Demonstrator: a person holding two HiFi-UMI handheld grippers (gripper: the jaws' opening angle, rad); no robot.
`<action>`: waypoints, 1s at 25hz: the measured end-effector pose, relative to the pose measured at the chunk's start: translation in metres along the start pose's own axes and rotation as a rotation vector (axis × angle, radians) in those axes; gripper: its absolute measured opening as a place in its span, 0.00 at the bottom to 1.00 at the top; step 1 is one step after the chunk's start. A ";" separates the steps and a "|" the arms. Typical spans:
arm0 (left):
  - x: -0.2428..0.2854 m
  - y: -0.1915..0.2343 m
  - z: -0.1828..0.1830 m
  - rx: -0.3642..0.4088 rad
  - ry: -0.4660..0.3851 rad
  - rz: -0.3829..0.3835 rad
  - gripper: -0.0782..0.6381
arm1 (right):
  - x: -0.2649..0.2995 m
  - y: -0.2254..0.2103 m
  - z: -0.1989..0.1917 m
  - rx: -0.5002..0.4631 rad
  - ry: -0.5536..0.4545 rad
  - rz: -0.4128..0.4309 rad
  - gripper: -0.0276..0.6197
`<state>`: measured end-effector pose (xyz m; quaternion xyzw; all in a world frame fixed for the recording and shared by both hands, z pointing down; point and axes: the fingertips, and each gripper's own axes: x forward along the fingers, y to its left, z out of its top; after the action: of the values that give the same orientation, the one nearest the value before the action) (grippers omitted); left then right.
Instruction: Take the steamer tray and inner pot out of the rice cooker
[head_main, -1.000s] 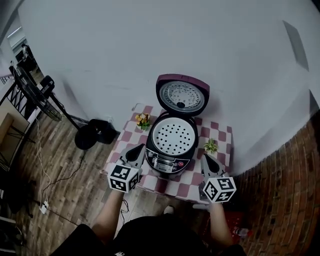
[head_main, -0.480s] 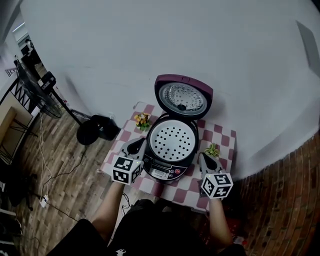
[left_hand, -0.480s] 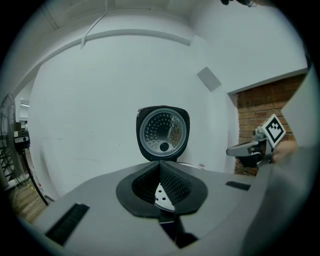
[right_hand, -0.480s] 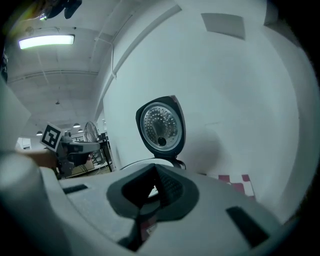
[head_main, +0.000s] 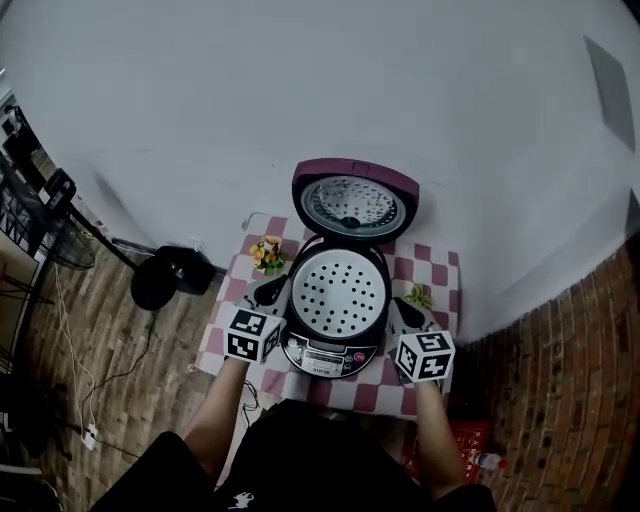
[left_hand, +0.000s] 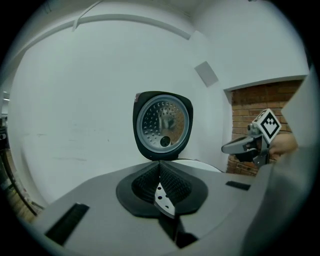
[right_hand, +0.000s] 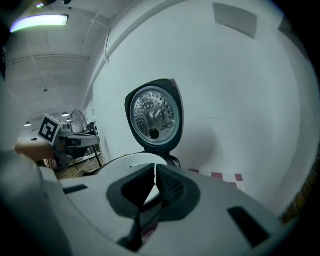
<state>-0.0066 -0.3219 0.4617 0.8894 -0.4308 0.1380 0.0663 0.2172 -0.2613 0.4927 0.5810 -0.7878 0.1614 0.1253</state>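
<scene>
One rice cooker (head_main: 322, 357) (lid (head_main: 352, 200) open), one steamer tray (head_main: 337, 293), two plants (head_main: 266, 252) (head_main: 418, 296)

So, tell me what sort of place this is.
Probably a staged corner of a workshop or studio, not a home kitchen: a rice cooker on a small checked-cloth table against a bare white wall, a brick wall beside it.

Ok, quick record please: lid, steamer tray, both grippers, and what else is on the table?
lid: open, tipped back
steamer tray: white, perforated, seated in the rice cooker
left gripper: jaws shut, empty, beside the cooker's left
right gripper: jaws shut, empty, beside the cooker's right
table: checked cloth; flowering plant left, green plant right
</scene>
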 end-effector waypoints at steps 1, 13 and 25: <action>0.006 0.002 0.000 0.005 0.001 -0.017 0.11 | 0.004 -0.001 -0.002 -0.007 0.017 -0.016 0.05; 0.049 0.025 -0.017 0.051 0.046 -0.146 0.11 | 0.050 -0.011 -0.027 -0.114 0.231 -0.152 0.15; 0.067 0.025 -0.024 0.110 0.072 -0.215 0.11 | 0.073 -0.011 -0.041 -0.301 0.466 -0.221 0.32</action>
<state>0.0088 -0.3823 0.5054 0.9273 -0.3219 0.1853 0.0471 0.2070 -0.3116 0.5592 0.5856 -0.6847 0.1573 0.4044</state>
